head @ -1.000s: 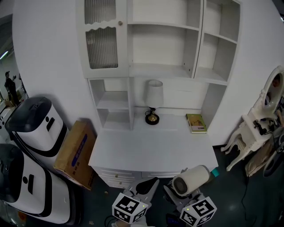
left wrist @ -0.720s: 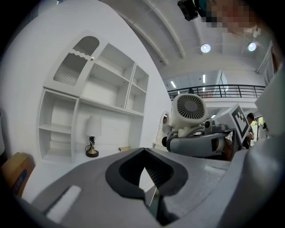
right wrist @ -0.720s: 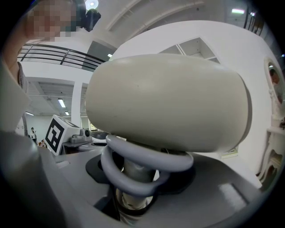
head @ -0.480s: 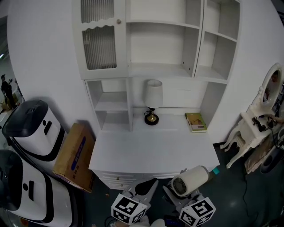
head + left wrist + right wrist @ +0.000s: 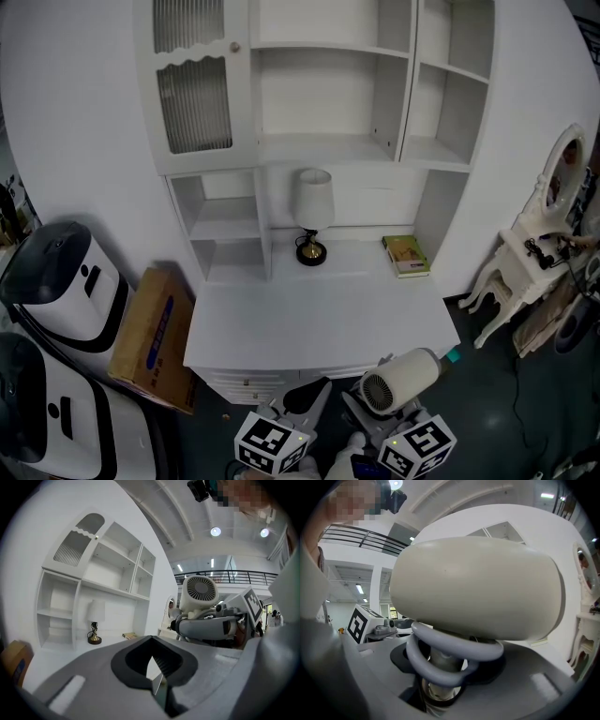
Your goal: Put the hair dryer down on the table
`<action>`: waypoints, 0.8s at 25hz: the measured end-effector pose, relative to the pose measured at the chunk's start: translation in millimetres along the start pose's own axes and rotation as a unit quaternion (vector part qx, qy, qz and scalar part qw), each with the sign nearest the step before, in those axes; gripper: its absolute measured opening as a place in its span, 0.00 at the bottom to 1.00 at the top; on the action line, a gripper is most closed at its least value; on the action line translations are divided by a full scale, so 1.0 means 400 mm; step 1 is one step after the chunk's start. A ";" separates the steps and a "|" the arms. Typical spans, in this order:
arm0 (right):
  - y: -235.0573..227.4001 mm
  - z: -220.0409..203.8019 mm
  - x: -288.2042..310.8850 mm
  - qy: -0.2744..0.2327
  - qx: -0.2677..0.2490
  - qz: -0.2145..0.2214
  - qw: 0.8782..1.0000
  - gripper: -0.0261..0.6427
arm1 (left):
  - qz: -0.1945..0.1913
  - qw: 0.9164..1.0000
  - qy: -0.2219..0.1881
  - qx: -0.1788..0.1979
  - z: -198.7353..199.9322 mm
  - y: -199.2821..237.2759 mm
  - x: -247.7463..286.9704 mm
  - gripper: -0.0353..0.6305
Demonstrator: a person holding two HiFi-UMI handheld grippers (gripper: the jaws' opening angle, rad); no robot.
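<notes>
A cream hair dryer (image 5: 400, 379) hangs in the air just off the front right corner of the white table (image 5: 319, 319), its grille facing me. My right gripper (image 5: 367, 412) is shut on its handle (image 5: 440, 660), which has a grey cord coiled round it under the big barrel (image 5: 478, 592). My left gripper (image 5: 314, 392) is beside it on the left, below the table's front edge, shut with nothing in it (image 5: 151, 639). In the left gripper view the hair dryer (image 5: 199, 592) stands upright to the right.
On the table's back stand a small lamp (image 5: 312, 214) and a greenish book (image 5: 405, 255), under white shelves (image 5: 319, 94). A cardboard box (image 5: 150, 337) and white machines (image 5: 56, 281) sit left of the table. A white dressing table with a mirror (image 5: 525, 272) stands at right.
The head view has shifted a little, so the table and shelves sit slightly further left. Both grippers and the hair dryer have kept their places.
</notes>
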State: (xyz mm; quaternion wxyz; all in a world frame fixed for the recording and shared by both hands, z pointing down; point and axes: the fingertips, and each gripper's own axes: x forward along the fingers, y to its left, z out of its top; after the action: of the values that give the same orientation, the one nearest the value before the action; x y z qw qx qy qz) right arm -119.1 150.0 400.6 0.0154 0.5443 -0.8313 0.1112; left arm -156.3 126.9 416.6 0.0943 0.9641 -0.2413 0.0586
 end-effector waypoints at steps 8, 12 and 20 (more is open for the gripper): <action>-0.037 0.016 0.019 0.003 0.000 0.001 1.000 0.41 | 0.003 1.000 -0.007 -0.005 0.022 0.018 0.040 0.05; -0.067 0.026 0.033 0.003 0.001 0.005 1.000 0.41 | 0.009 1.000 -0.009 -0.009 0.031 0.032 0.068 0.05; -0.160 0.050 0.055 0.007 -0.006 0.021 1.000 0.41 | 0.024 1.000 -0.009 -0.007 0.055 0.042 0.168 0.05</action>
State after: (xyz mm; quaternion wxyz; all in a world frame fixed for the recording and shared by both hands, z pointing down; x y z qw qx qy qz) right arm -68.1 101.8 395.1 0.0225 0.5260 -0.8430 0.1100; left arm -104.0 77.2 408.3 0.0970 0.9580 -0.2653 0.0503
